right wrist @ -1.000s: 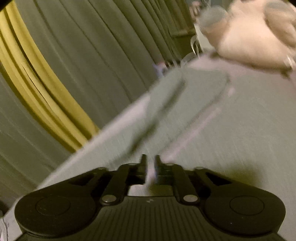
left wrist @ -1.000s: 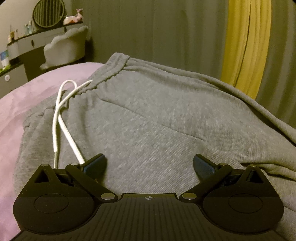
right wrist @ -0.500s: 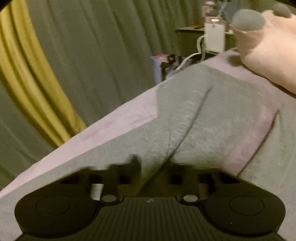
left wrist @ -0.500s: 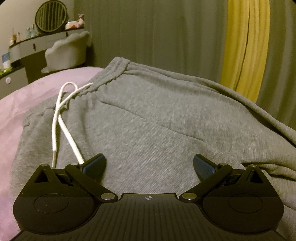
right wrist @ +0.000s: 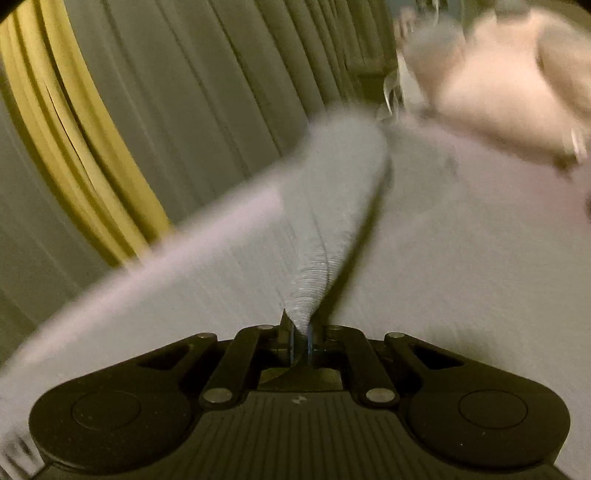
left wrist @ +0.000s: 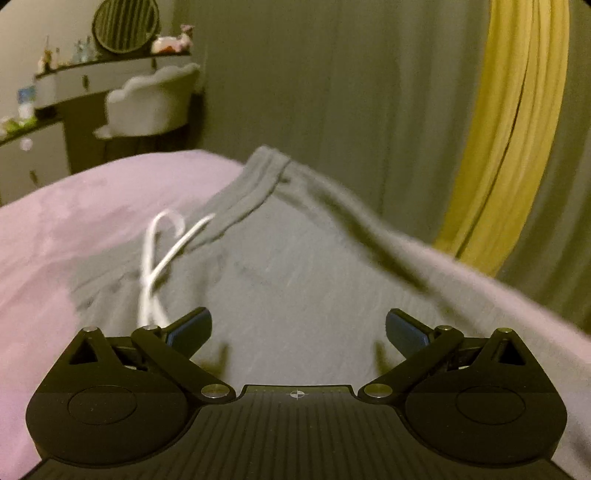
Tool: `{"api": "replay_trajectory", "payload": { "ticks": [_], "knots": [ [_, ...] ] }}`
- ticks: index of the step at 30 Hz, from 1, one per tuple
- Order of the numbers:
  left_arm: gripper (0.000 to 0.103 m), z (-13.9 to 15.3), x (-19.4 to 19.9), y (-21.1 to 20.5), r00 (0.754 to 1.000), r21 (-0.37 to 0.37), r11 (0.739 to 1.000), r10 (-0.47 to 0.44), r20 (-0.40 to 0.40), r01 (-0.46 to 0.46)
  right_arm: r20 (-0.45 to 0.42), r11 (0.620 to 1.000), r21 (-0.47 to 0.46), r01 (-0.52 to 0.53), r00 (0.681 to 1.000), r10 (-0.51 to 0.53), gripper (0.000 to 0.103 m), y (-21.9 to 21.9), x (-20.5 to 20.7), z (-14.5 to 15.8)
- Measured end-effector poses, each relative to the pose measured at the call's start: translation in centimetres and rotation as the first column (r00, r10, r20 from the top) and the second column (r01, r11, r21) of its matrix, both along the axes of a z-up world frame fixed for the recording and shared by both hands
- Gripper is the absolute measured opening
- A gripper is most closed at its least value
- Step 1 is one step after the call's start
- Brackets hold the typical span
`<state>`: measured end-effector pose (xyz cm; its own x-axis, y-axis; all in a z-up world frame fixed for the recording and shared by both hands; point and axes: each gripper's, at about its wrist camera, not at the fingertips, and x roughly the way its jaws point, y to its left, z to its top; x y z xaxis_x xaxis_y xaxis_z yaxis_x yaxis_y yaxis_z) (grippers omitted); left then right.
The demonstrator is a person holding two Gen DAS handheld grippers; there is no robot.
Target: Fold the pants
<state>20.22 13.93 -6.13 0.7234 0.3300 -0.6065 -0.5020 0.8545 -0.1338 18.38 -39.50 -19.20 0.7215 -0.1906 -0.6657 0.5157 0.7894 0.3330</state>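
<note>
Grey sweatpants [left wrist: 295, 280] lie on a pink bed [left wrist: 74, 221], waistband at the far end, with a white drawstring [left wrist: 155, 266] on the left. My left gripper [left wrist: 298, 330] is open and empty, hovering just above the upper part of the pants. In the right wrist view my right gripper [right wrist: 300, 332] is shut on a pinched fold of the grey pants [right wrist: 321, 236], which stretches away from the jaws in a raised ridge. That view is blurred by motion.
Grey curtains with a yellow panel [left wrist: 509, 129] hang behind the bed. A white chair [left wrist: 151, 99] and a dresser with a round mirror [left wrist: 125, 24] stand at the far left. A pale plush toy [right wrist: 509, 81] lies on the bed at the upper right.
My left gripper has risen and pulled back, still open. My right gripper stays shut on the fabric and has swung, so the view tilts and the fold is drawn taut.
</note>
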Motion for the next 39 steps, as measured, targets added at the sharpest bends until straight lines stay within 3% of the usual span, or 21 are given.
{"api": "replay_trajectory", "payload": {
  "ticks": [2,4,7,12,14,16,18,19,20,21,22,26,28,30,33,37,39],
  "knots": [
    [0.103,0.7,2.7,1.2,1.000,-0.063,0.998,-0.029,-0.009,0.029,0.054,1.000,-0.023,-0.011,0.998,0.012,0.006,0.0,-0.5,-1.0],
    [0.103,1.1,6.3,2.6,0.999,-0.123,0.992,-0.027,-0.031,0.023,0.048,0.999,-0.046,-0.020,0.999,0.022,0.006,0.1,0.3,-0.8],
    [0.103,0.9,11.7,4.4,0.996,-0.225,0.974,-0.050,-0.079,0.031,0.075,1.000,-0.015,-0.017,0.997,0.019,0.005,-0.7,0.1,-1.1],
    [0.102,-1.0,17.9,4.5,0.978,-0.245,0.968,-0.096,-0.188,0.048,0.089,1.000,-0.011,-0.023,0.996,0.024,0.008,0.0,-0.3,-0.9],
    [0.085,-1.9,18.8,4.4,0.972,-0.270,0.962,-0.095,-0.216,0.034,0.095,0.999,-0.020,-0.027,0.995,0.028,0.012,0.0,-0.2,-0.5],
    [0.076,-2.6,19.2,4.1,0.966,-0.254,0.967,-0.066,-0.252,0.000,0.093,0.999,-0.027,-0.032,0.995,0.034,0.017,-0.3,0.4,-0.3],
    [0.059,-2.9,19.1,3.7,0.964,-0.217,0.976,-0.058,-0.260,0.001,0.102,1.000,0.002,-0.029,0.994,0.028,0.023,-0.8,0.8,-0.2],
    [0.045,-2.9,19.1,3.6,0.960,-0.206,0.979,-0.061,-0.272,0.004,0.106,0.999,0.019,-0.028,0.994,0.026,0.023,-1.0,1.0,-0.2],
    [0.026,-2.8,19.0,3.8,0.958,-0.211,0.977,-0.072,-0.277,0.012,0.107,0.999,0.027,-0.028,0.994,0.025,0.023,-1.2,0.8,-0.4],
    [0.018,-2.7,18.9,4.0,0.960,-0.237,0.971,-0.091,-0.266,0.026,0.106,0.999,0.034,-0.029,0.994,0.026,0.023,-1.3,0.8,-0.4],
    [0.016,-2.3,18.7,4.2,0.961,-0.265,0.964,-0.101,-0.256,0.031,0.105,0.999,0.041,-0.030,0.994,0.025,0.022,-1.3,0.8,-0.4],
    [0.012,0.1,17.2,5.5,0.973,-0.325,0.945,-0.088,-0.212,0.015,0.070,0.996,0.090,-0.005,0.998,-0.002,0.008,-2.2,1.5,-0.1],
    [0.012,2.2,15.7,6.2,0.983,-0.364,0.931,-0.092,-0.158,0.028,0.071,0.988,0.153,0.000,0.997,-0.011,0.007,-3.0,2.0,0.9],
    [0.012,4.6,14.0,6.3,0.989,-0.377,0.924,-0.113,-0.100,0.068,0.132,0.980,0.198,-0.009,0.991,-0.017,0.007,-3.8,1.4,3.0],
    [0.012,8.1,10.2,6.7,0.990,-0.403,0.906,-0.142,-0.008,0.127,0.252,0.983,0.182,-0.021,0.967,-0.026,0.007,-4.9,-1.2,7.7],
    [0.012,11.3,2.5,8.5,0.975,-0.483,0.848,-0.170,0.142,0.218,0.365,0.964,0.263,-0.042,0.929,-0.059,0.007,-7.1,-6.8,11.9],
    [0.012,11.4,-2.1,9.2,0.963,-0.503,0.824,-0.183,0.199,0.260,0.381,0.966,0.252,-0.055,0.924,-0.046,0.007,-7.2,-10.4,12.8]
  ]
}}
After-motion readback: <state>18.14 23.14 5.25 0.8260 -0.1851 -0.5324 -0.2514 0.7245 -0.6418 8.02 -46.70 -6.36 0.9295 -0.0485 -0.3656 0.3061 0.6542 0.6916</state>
